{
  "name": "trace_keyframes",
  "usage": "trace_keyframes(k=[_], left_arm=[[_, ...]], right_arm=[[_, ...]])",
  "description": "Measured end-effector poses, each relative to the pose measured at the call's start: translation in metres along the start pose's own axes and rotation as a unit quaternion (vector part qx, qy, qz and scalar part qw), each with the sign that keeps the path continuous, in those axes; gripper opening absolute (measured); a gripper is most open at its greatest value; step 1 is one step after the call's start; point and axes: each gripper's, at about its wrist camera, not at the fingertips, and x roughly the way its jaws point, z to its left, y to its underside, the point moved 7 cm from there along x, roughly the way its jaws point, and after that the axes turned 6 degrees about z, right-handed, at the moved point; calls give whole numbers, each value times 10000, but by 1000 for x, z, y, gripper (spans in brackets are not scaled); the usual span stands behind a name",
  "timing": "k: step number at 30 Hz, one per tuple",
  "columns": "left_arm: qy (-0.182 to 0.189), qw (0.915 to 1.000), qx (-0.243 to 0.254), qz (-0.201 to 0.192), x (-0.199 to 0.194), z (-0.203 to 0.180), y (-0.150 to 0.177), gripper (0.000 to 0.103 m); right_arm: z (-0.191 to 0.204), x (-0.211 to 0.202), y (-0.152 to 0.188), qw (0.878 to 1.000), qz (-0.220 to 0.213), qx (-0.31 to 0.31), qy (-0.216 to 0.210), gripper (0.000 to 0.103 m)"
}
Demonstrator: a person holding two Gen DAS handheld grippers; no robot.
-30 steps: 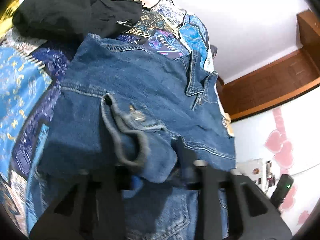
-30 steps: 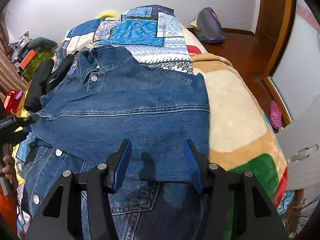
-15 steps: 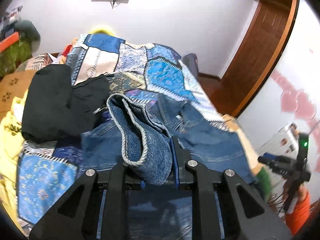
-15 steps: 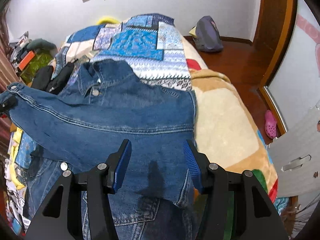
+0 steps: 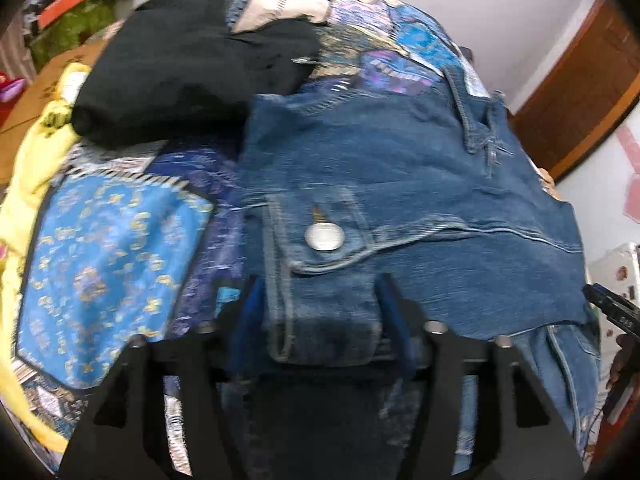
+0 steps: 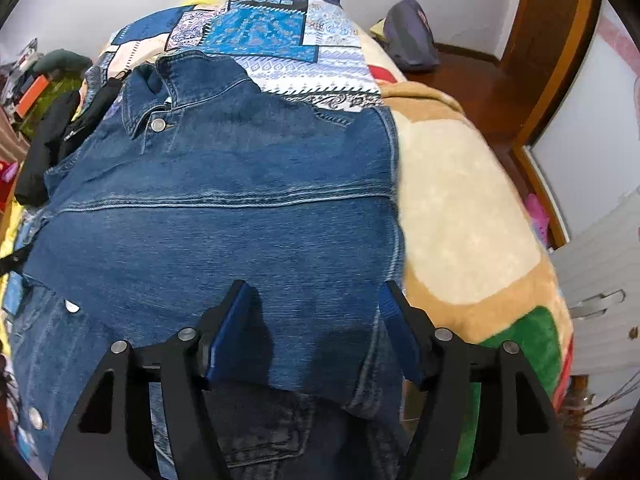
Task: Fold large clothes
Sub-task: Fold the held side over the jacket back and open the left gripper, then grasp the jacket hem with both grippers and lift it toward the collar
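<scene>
A blue denim jacket (image 6: 224,208) lies on the bed, collar toward the far end, with a sleeve folded across its body. In the left wrist view the sleeve cuff (image 5: 324,272) with a metal button (image 5: 324,237) lies between the fingers of my left gripper (image 5: 320,316), whose jaws stand wide apart around it. My right gripper (image 6: 314,328) is open above the jacket's near edge, holding nothing. The jacket also fills the left wrist view (image 5: 400,160).
A patchwork quilt (image 6: 272,32) covers the bed, with a beige blanket (image 6: 452,200) on its right side. A black garment (image 5: 180,64) and yellow cloth (image 5: 36,168) lie left of the jacket. A bag (image 6: 408,36) sits on the wooden floor.
My left gripper carried the sleeve cuff across the jacket, lowered it flat and opened. The sleeve now lies over the jacket body. My right gripper stayed open and shifted little.
</scene>
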Motion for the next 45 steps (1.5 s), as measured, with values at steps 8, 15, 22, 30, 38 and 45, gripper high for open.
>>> trace_keyframes(k=[8, 15, 22, 30, 38, 45], left_arm=[[89, 9999, 101, 21, -26, 7, 10, 69], [-239, 9992, 305, 27, -47, 15, 17, 69], [-94, 9983, 171, 547, -38, 35, 55, 69], [575, 9913, -408, 1113, -20, 44, 104, 69], [1429, 9808, -645, 1163, -32, 31, 127, 69], [1404, 9845, -314, 1007, -50, 5, 121, 10]], right_arm=[[-13, -16, 7, 9992, -103, -326, 192, 63], [-27, -42, 21, 9992, -244, -317, 17, 63], [-39, -38, 48, 9995, 55, -205, -241, 63], [-41, -26, 81, 9957, 484, 97, -778, 63], [-36, -16, 92, 9875, 584, 424, -1404, 54], [-36, -30, 93, 9865, 294, 562, -1510, 13]])
